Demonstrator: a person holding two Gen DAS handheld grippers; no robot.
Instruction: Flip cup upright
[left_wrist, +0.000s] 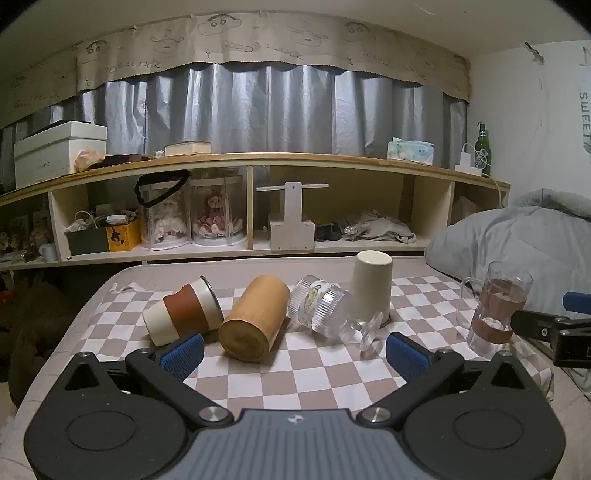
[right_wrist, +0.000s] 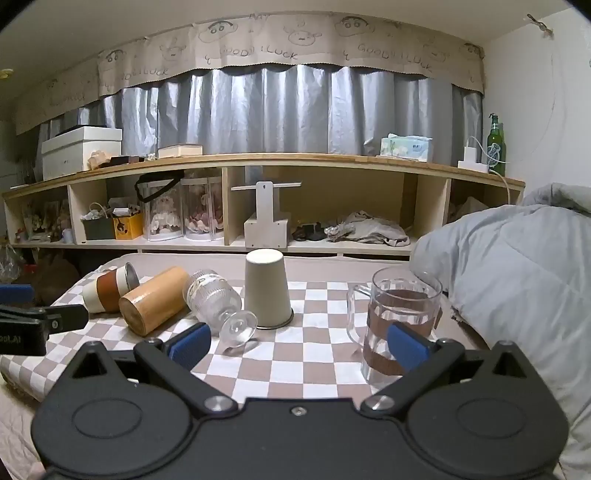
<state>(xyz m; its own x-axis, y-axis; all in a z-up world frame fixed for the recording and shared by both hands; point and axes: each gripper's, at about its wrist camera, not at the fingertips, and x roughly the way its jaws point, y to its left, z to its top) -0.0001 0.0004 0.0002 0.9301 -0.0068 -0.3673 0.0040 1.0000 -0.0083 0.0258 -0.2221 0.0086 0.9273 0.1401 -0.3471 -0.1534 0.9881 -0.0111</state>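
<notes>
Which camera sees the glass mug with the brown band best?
The right wrist view: the glass mug stands whole and near, handle showing, though a blue fingertip covers some of it. The left wrist view shows the mug far off at the right edge, partly behind the other hand-held gripper.

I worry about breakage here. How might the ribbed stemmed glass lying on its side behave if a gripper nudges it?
The ribbed stemmed glass lies on its rounded side, so it would likely roll, probably curving, since its foot is narrower than its bowl. It looks like clear glass with a thin stem: possibly fragile and slippery. The checkered cloth may slow it slightly.
</notes>
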